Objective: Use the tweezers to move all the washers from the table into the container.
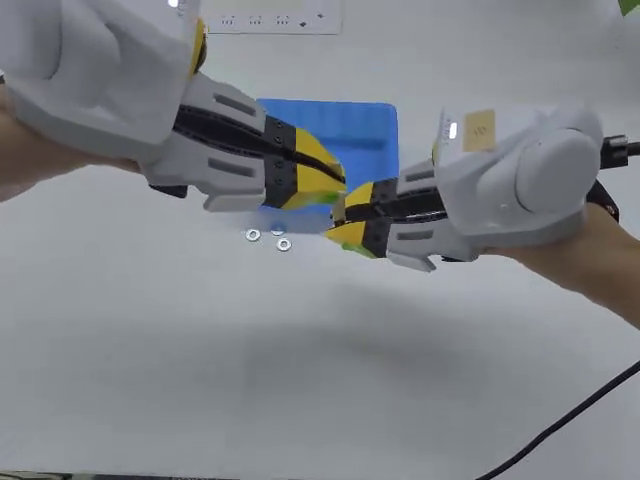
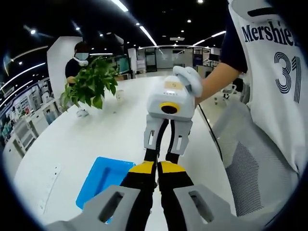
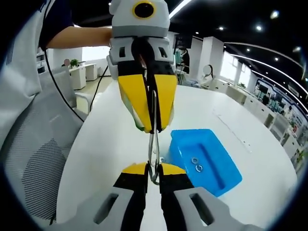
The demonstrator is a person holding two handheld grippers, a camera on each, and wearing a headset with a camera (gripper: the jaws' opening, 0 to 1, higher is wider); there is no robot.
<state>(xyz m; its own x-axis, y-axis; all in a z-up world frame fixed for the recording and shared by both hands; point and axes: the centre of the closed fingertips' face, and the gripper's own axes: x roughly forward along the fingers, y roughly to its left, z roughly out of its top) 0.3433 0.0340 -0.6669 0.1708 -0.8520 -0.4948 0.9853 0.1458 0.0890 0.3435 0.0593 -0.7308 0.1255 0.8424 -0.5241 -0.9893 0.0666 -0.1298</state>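
Bright, even overhead light washed the white table [image 1: 300, 420]; soft shadow lay on the near side of the blue container [image 1: 340, 125]. Ceiling strip lamps [image 2: 147, 33] glared above it in both gripper views, w/ fisheye bending twd edges.

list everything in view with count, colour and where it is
table: one, white
container: one, blue, on table
washers on table: three, silver, by container's near edge
washers in container: two, silver, on its floor
tweezers: one, silver, in mid-air above table
cable: one, black, on table, right side
plant: one, green, far end of table
left gripper: white, yellow tips, shut on tweezers
right gripper: same, shut on tweezers
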